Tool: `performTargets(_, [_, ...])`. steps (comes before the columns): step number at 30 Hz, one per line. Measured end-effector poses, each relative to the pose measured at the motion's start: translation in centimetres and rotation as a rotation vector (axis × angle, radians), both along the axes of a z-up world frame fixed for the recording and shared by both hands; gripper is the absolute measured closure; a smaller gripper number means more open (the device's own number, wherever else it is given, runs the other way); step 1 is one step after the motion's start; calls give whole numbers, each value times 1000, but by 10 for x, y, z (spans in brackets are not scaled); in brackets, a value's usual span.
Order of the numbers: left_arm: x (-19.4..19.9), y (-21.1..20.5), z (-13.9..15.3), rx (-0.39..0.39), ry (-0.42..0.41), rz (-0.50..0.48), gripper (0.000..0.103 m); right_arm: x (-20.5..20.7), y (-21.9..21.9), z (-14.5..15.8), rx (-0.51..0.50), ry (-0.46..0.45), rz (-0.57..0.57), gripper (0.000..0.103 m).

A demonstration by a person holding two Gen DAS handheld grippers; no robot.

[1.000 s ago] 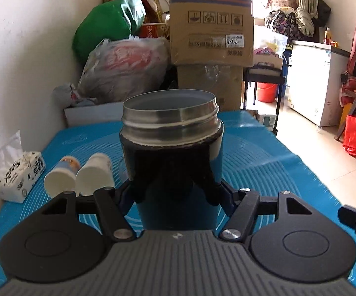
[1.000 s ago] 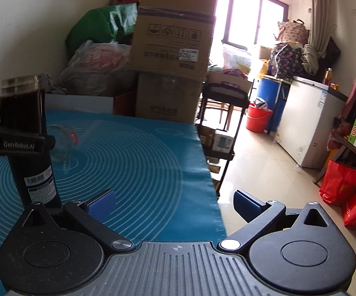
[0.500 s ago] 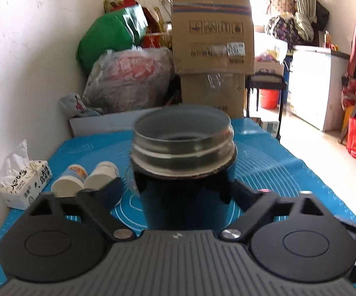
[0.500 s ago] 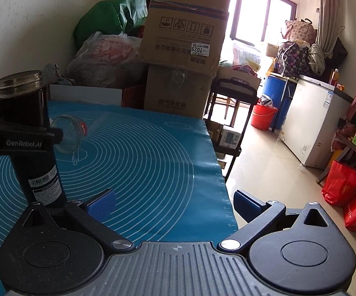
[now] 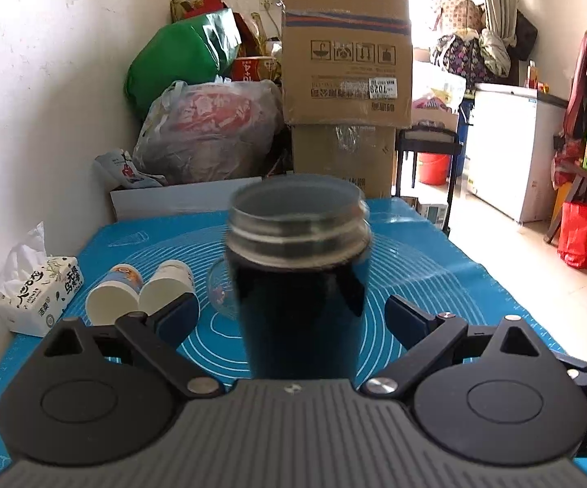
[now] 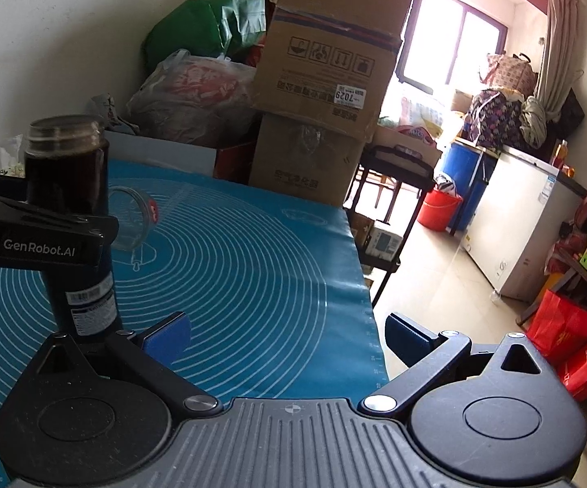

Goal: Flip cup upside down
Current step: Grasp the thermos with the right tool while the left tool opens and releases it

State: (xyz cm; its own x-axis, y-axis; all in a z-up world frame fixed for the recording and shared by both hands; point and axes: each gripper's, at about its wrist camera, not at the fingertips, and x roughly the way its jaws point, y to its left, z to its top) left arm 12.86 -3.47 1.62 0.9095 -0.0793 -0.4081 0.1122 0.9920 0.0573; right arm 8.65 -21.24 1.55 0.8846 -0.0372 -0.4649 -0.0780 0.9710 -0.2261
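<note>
Steel-rimmed dark cup [image 5: 297, 284] stands upright, mouth up, on our blue mat [image 5: 435, 276], untouched between our wide-open left gripper [image 5: 291, 313]; our right gripper [image 6: 287, 333] gapes empty nearby.

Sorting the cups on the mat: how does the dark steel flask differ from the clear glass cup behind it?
The flask stands upright, mouth up; the glass cup lies on its side. The flask is dark and opaque with a steel threaded neck; the glass cup is see-through with red markings. The flask is taller. Both sit on the blue mat.
</note>
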Motion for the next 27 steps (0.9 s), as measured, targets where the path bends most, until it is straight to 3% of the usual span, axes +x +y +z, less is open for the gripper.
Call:
performTargets(9, [-36,25,22,-21,-17,0,6,-19,30,20,-100,-34,42,0])
performTargets(13, [-55,48,29,-46,-34,27,6,-26,54,31,-228,-57,51,0])
performTargets(19, [-69,92,23,-54,-65,167,6,-26,112,37,-641,-97,72,0])
performTargets(24, [-76,126,9,-52,-52,252,6,-29,169,22,-1070,-143,155,0])
performTargets(27, [-83,144,1,-57,-42,280,6,-26,198,-1,-1362,-147,230,0])
